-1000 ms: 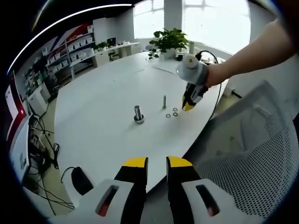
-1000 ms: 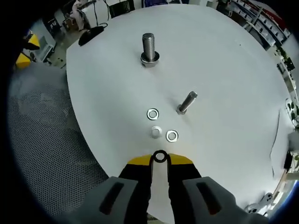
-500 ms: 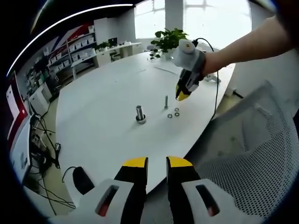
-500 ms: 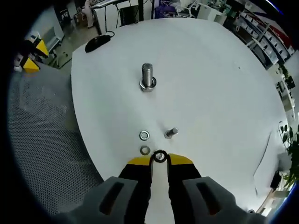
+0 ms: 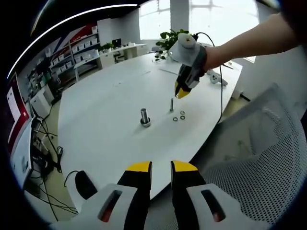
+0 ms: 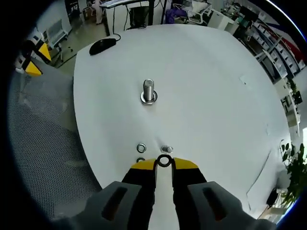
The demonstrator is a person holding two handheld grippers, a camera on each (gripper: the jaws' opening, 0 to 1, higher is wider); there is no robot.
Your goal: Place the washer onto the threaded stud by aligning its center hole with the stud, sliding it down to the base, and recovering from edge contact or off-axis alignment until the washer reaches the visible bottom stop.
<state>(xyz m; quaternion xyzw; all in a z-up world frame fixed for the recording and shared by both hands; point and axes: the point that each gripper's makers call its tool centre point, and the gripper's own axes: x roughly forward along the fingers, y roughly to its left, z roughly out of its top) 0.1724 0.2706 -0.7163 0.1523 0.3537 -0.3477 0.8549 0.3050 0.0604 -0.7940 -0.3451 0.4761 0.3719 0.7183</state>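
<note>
The washer (image 6: 164,161) sits pinched between the yellow tips of the right gripper (image 6: 164,163), held edge-on so its hole faces the camera. Just beyond those tips, and below them, stands the thin stud (image 6: 167,150) on the table (image 6: 216,96), seen almost end-on, so its long axis runs nearly straight up toward the washer. In the left gripper view the same stud (image 5: 171,105) stands upright, and the right gripper (image 5: 181,91) hangs above it and a touch to one side, tilted, with air between them. The move ahead turns on that small offset: the hole has to come over the stud's top, and the washer has to turn flat, before it can slide down. From here I cannot say how true the alignment is.

Loose washers (image 6: 141,147) lie flat on the table just beside the stud. Farther off, well apart, stands the thick bolt (image 6: 148,91) with something ringed round its foot.

The left gripper (image 5: 161,168) hangs back off the table edge, over a mesh chair (image 5: 259,153), its fingers nearly together with a narrow gap and nothing between them. The right arm is plainly the nearer one.
</note>
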